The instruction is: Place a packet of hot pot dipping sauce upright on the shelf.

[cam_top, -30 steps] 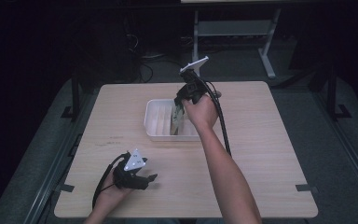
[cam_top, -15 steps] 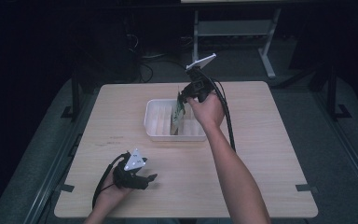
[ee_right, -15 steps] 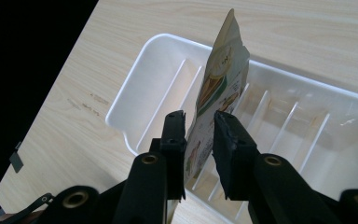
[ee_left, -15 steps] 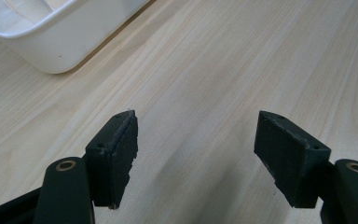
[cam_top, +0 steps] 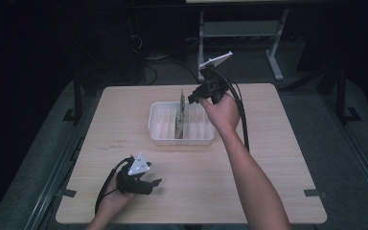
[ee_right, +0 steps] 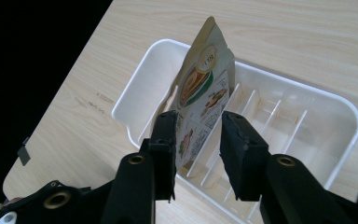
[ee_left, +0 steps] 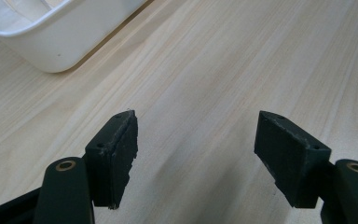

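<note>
Pouch [ee_right: 204, 100] stands upright in the slotted white tray [cam_top: 159, 135], likely light and limp, best pinched at its top edge; right gripper [ee_right: 198, 140] part-open around it, left gripper [ee_left: 196, 154] wide, empty.

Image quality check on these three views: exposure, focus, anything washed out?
High view: table lit, surroundings nearly black. Left gripper view: wood grain sharp, near jaws slightly soft, white tray bright but not clipped. Right gripper view: pouch print partly legible, off-table corner pure black.
</note>
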Demonstrator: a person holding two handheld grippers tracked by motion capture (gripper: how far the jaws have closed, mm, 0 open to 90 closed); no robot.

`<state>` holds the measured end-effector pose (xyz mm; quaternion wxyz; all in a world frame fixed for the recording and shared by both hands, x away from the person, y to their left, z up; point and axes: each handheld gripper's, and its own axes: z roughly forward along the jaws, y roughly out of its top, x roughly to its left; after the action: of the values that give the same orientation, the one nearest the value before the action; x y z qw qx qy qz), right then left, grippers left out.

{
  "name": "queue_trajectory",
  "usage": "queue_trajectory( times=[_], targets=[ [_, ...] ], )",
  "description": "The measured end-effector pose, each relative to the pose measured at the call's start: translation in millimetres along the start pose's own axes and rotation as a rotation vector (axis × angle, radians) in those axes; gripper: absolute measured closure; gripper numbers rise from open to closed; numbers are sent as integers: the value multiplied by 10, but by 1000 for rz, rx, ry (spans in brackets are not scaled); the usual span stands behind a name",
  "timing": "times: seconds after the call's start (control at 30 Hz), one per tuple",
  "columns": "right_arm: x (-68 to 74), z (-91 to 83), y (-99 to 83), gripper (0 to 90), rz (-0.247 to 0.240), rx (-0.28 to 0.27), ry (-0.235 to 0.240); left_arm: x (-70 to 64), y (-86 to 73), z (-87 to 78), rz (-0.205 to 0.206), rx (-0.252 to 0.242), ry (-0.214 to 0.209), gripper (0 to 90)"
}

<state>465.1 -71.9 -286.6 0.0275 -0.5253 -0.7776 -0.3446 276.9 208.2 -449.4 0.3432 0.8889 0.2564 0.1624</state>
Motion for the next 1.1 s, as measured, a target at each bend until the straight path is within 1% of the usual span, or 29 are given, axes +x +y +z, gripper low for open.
queue_trajectory(
  times=[0.07,0.2,0.4,0.83,0.9,1.1],
  targets=[
    [-24,-50,-21,634,-1,-9,9,0,-1,0,-1,-1,0,297],
    [-48,-96,-45,604,-2,-16,20,-2,-3,1,-3,0,0,296],
    [-112,-156,-107,583,-5,-18,15,-2,-3,-2,1,1,0,295],
    [-297,-212,-294,543,14,-11,9,2,-8,-2,-2,-2,4,294],
    [-324,-214,-332,540,13,-5,0,0,-7,-4,-2,-4,5,294],
    [-427,-217,-445,531,34,0,-4,-8,-5,-3,-2,-7,5,294]
  ],
)
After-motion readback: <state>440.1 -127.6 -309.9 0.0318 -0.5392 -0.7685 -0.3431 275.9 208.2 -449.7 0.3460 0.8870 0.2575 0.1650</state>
